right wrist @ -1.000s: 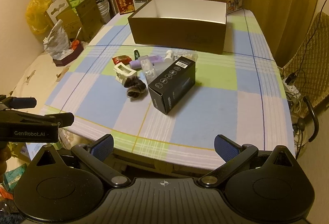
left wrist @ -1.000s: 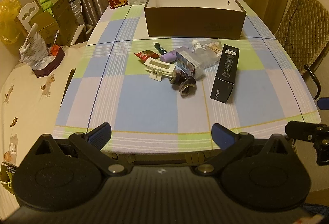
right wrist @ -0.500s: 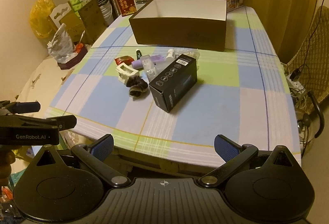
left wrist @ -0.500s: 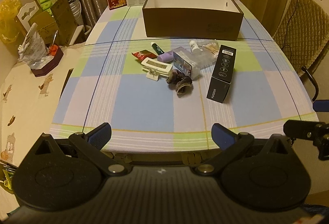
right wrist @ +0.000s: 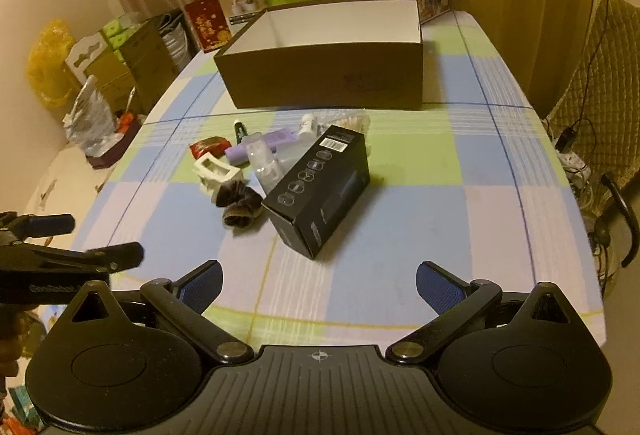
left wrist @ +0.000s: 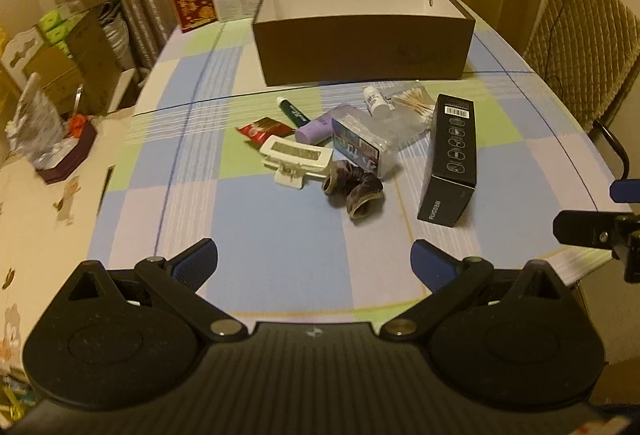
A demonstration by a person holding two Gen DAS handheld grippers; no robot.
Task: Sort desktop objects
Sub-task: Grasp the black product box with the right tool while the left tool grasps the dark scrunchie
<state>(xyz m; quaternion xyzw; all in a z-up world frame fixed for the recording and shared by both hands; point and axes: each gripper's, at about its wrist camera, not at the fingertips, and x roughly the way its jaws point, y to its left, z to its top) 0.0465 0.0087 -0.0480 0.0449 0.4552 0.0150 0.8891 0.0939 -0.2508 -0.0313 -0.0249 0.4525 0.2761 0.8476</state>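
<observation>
Because the small things lie heaped and touching in mid-surface, in front of the brown box, a grab at the hair clip or scrunchie would likely drag neighbours or tip the black carton. Both the left tongs and right tongs hang spread wide and empty at the near edge. The box floor is hidden, and the clear packets are hard to identify.

Two wrist cameras face a cluttered table from its near edge.
The left view looks from the near left, the right view from the near right; both take in the brown box far off and the black carton nearer.
</observation>
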